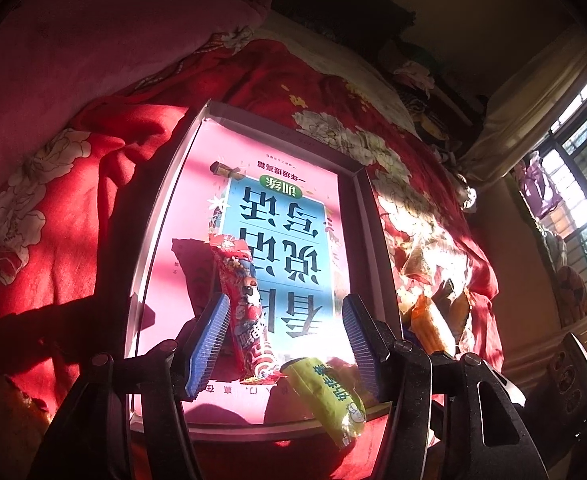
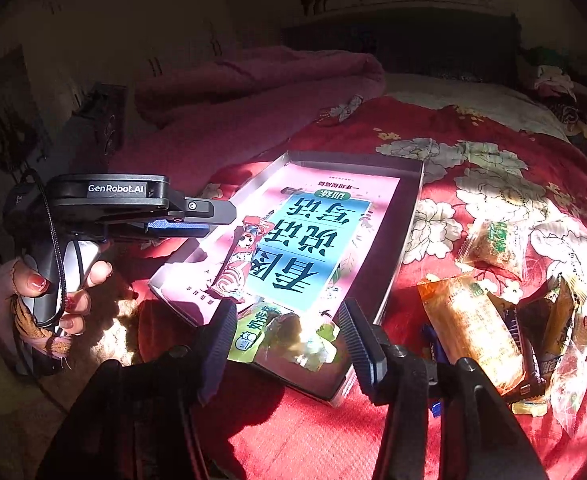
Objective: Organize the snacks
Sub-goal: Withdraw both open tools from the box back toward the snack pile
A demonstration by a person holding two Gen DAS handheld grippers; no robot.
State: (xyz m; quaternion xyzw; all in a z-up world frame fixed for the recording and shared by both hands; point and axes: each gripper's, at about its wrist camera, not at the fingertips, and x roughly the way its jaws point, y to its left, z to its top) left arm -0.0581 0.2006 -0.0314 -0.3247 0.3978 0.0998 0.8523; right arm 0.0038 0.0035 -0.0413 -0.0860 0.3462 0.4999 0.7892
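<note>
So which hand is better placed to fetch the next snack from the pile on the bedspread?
Right, probably. The loose snack pile lies beside the right gripper, on the tray's right. The left gripper is open over the tray's far side, by the red snack.

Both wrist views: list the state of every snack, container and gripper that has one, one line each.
Shallow grey cardboard tray: open-topped, on the red floral quilt, pink-and-blue book inside.
Long red snack stick: lying in the tray, released.
Yellow-green snack packet: over the tray's near edge, released.
Orange wrapped snack bar: on the quilt, outside the tray.
Left gripper: open, empty.
Right gripper: open, empty.
</note>
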